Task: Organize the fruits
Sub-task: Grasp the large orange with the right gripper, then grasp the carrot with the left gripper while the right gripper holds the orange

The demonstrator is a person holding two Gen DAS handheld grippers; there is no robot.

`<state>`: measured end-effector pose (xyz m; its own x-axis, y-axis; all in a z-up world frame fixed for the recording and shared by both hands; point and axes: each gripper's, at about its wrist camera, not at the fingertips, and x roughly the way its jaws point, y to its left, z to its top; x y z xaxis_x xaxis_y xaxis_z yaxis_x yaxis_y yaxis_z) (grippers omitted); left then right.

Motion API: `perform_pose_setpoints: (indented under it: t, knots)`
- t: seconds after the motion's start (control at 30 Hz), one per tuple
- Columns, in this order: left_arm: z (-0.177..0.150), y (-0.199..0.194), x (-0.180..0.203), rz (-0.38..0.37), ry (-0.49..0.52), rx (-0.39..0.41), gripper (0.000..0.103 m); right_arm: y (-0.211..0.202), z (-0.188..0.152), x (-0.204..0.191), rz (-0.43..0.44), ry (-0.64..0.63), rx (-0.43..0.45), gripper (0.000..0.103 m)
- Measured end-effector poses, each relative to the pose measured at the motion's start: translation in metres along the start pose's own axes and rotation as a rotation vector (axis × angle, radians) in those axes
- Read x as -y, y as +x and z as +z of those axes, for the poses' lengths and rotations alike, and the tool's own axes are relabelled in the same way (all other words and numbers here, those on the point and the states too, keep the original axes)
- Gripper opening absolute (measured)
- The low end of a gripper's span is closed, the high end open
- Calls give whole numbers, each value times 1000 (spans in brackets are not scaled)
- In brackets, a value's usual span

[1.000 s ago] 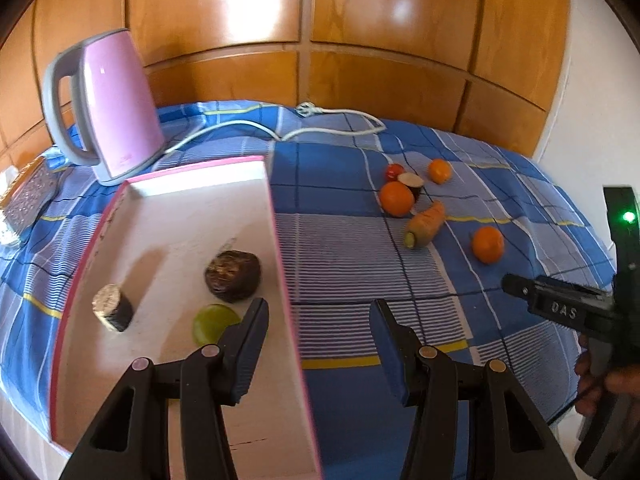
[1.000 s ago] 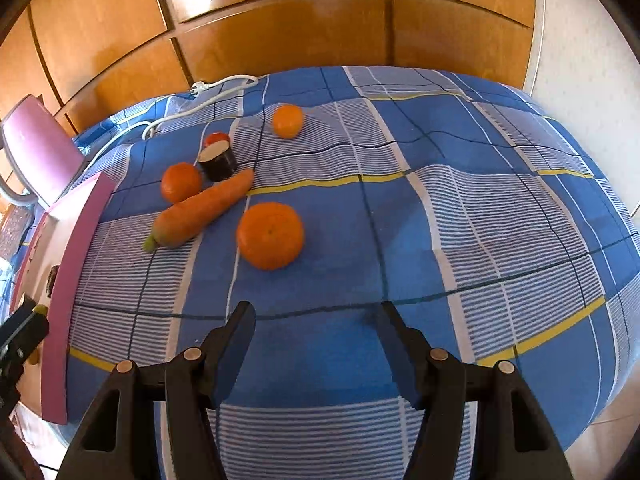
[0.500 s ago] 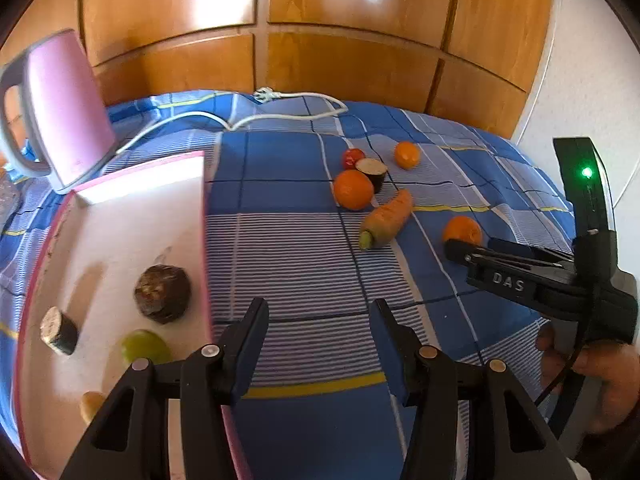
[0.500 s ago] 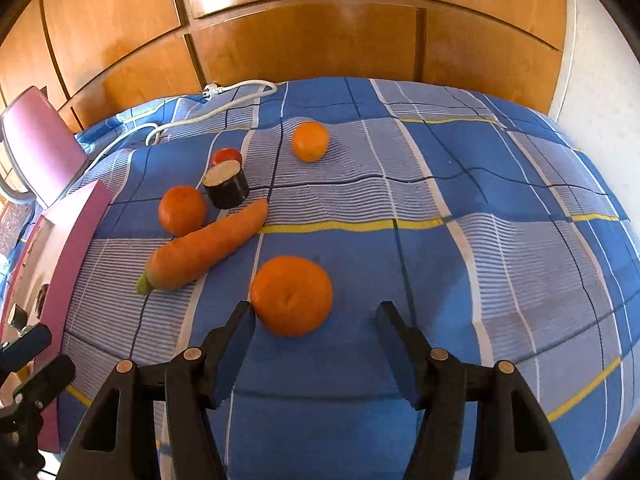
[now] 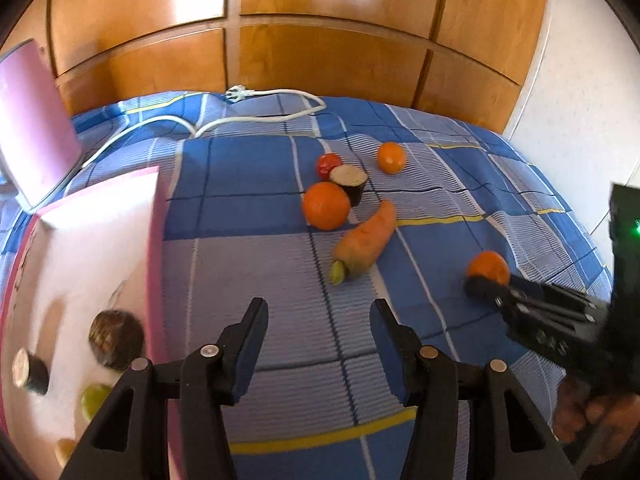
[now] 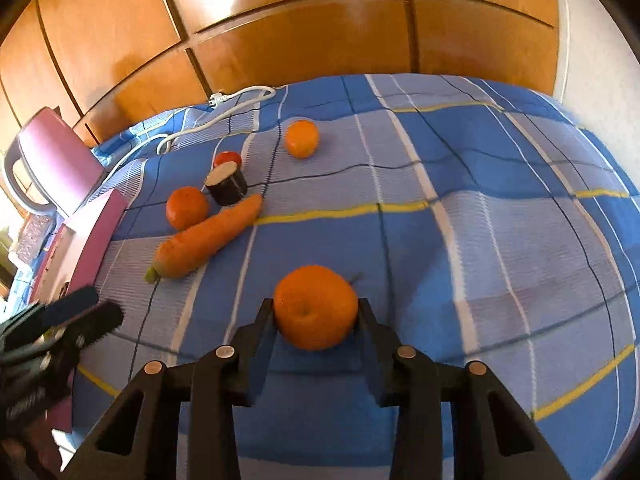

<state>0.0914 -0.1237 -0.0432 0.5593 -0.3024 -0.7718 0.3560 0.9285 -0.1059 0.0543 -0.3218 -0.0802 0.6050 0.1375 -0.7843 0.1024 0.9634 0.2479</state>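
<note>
Right gripper [image 6: 316,312] closing its jaws around the nearest orange [image 6: 315,306] on the blue cloth [image 6: 480,240]; left gripper [image 5: 318,320] opening, holding nothing; several items lying in the pink tray [image 5: 154,240], two oranges and carrot [image 6: 208,236] awaiting sorting

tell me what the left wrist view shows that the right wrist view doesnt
Only the left wrist view shows inside the pink tray: a dark brown fruit, a green fruit and a cut dark piece.

Only the right wrist view shows the right tongs closing on the nearest orange, pads at both sides, and the kettle's handle.

Both show the carrot, two more oranges, the red fruit, the white cable and the checked cloth.
</note>
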Motion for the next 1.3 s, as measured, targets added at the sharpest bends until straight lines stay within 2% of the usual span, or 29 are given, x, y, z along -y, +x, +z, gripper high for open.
perform_pose_setpoints:
  t: [0.2,0.6,0.7,0.8,0.83,0.93,1.03,1.17,1.3]
  knots:
    - [15,15,15,-15,40,7,60,-1,-2,5,19,8,4,39]
    - [33,51,18,-30,55,-29,59,8,6,-2,-12,-52,27,39]
    - [36,62,21,-45,74,-58,59,10,7,-2,-10,-56,30,39]
    - [36,71,24,-41,90,-73,49,11,8,-3,-9,-60,30,40]
    - [36,71,26,-34,100,-64,42,11,8,-3,-8,-61,31,40]
    - [35,70,32,-22,111,-58,37,11,7,-1,-3,-54,35,40]
    - [28,64,33,-5,109,-43,32,11,7,0,-1,-41,40,40]
    - [12,50,28,3,60,-36,32,12,7,1,3,-30,41,41]
    - [-3,40,28,20,67,-18,31,14,5,-2,-11,-57,53,41]
